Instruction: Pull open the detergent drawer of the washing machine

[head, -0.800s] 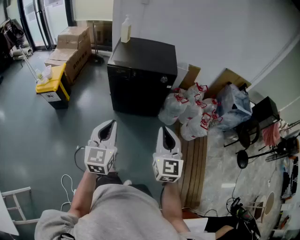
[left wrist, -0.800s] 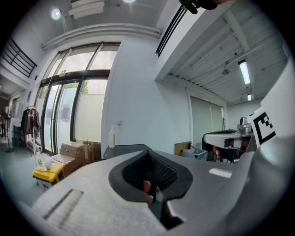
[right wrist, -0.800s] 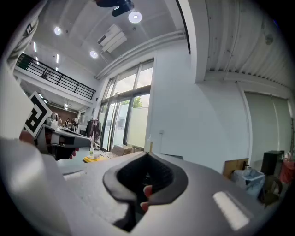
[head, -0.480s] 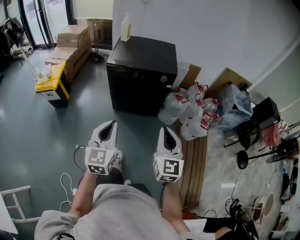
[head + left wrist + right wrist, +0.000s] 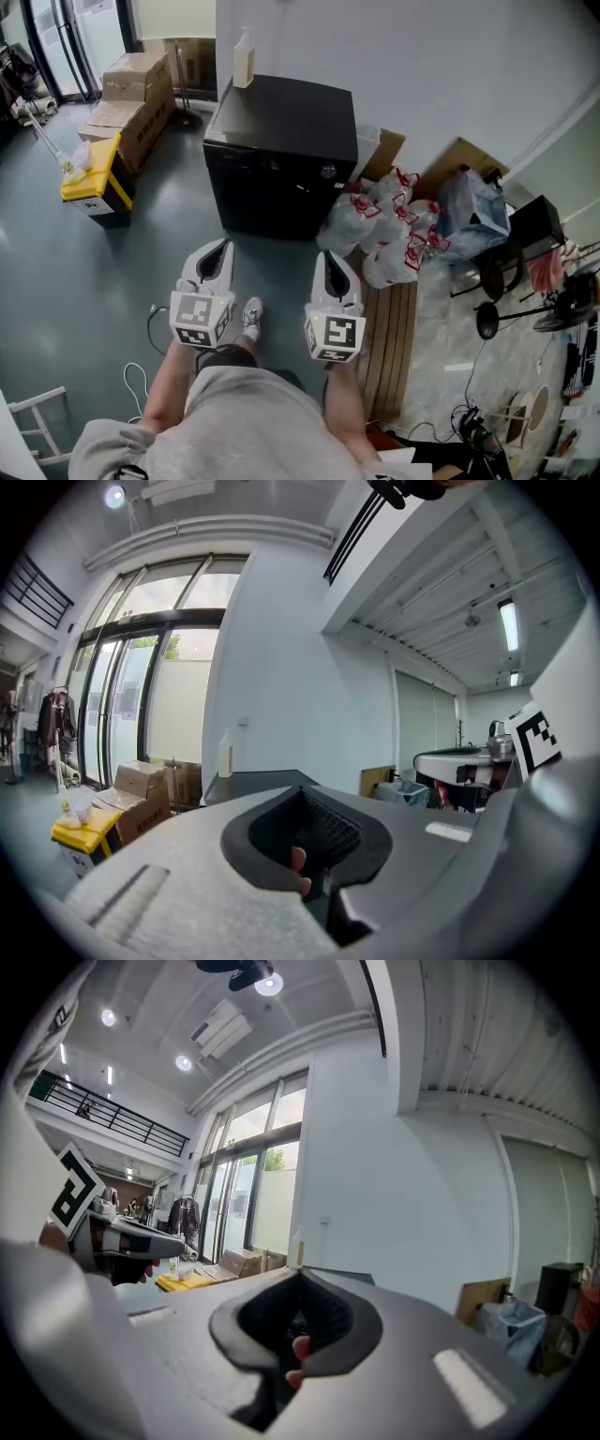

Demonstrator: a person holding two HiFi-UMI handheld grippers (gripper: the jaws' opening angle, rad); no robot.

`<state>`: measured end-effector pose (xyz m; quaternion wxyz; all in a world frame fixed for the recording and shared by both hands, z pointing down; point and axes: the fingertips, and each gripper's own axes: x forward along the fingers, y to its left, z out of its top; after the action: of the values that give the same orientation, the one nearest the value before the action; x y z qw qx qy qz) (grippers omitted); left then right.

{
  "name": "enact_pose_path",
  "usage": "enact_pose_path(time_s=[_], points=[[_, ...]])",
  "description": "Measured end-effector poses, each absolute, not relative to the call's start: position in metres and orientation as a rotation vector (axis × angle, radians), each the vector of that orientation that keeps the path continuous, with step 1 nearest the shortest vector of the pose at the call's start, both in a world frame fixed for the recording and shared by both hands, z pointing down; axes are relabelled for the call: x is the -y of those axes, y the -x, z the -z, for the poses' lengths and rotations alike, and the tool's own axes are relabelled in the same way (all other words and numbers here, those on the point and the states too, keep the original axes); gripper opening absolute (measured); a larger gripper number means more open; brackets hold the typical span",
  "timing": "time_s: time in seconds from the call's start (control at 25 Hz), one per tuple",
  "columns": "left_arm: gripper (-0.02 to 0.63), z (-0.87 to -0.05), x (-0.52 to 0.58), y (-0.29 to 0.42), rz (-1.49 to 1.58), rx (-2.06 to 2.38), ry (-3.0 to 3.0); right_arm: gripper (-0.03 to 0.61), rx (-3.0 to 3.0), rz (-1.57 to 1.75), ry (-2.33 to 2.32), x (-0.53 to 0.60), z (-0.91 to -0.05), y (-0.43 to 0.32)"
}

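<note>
The black washing machine (image 5: 281, 122) stands against the white wall, a white bottle (image 5: 244, 58) on its top. Its front control strip (image 5: 267, 167) carries a round knob (image 5: 328, 172); the drawer's outline is too dark to make out. My left gripper (image 5: 220, 246) and right gripper (image 5: 334, 258) hang side by side well short of the machine, both pointing at it, both shut with nothing between the jaws. In the left gripper view the shut left gripper (image 5: 302, 791) fills the foreground below the machine's top (image 5: 253, 780). The right gripper view shows the shut right gripper (image 5: 300, 1271) likewise.
A yellow bin (image 5: 92, 178) and cardboard boxes (image 5: 131, 94) stand left of the machine. White bags with red handles (image 5: 384, 225) are heaped at its right, next to wooden slats (image 5: 389, 337). A cable (image 5: 150, 319) lies on the grey floor.
The person has stepped toward the washing machine, which now sits nearer and more central. A shoe shows between the grippers. Both grippers hold the same pose, still shut.
</note>
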<state>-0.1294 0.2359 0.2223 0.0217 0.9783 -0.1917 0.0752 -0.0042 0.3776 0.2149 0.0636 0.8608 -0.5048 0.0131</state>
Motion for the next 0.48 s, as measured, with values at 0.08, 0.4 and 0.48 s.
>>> enact_pose_path(time_s=[0.08, 0.4, 0.48], points=[[0.011, -0.223, -0.215, 0.11, -0.24, 0.59, -3.024, 0.005, 1.526, -0.049, -2.597, -0.356, -0.215, -0.014], [0.011, -0.232, -0.131, 0.044, -0.251, 0.585, -2.998, 0.005, 1.535, -0.087, -2.574, -0.269, -0.223, -0.076], [0.011, -0.235, -0.113, 0.033, -0.253, 0.591, -2.992, 0.005, 1.542, -0.092, -2.56, -0.248, -0.226, -0.086]])
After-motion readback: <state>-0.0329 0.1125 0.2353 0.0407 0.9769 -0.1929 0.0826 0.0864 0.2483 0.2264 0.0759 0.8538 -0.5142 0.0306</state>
